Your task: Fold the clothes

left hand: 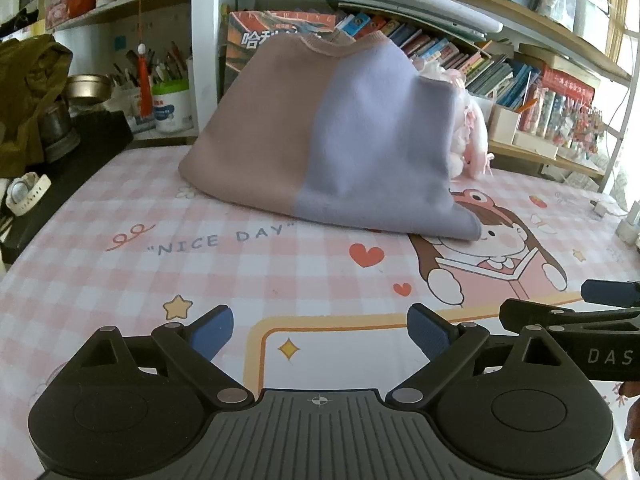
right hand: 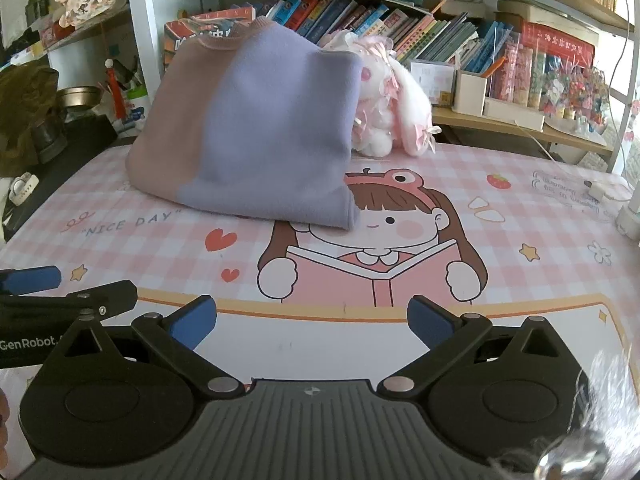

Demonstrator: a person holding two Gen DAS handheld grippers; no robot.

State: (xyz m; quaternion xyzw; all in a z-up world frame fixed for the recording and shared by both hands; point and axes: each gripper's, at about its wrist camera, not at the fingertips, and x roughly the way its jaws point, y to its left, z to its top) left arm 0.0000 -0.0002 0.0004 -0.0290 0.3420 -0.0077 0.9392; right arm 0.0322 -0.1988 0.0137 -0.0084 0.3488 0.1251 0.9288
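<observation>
Pink-and-lilac knit, my sweater sits folded in a mound at the far side of the bench, leaning back toward the bookshelf, its lilac corner draped over the cartoon girl's head printed on the checked mat. A white plush rabbit sits just beside it. My left gripper and right gripper hover side by side near the front edge, jaws spread wide, nothing between them.

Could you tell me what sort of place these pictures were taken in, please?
Probably a home study or a child's bedroom desk: shelves packed with books, a plush bunny and a cartoon desk mat with a folded sweater on it.
</observation>
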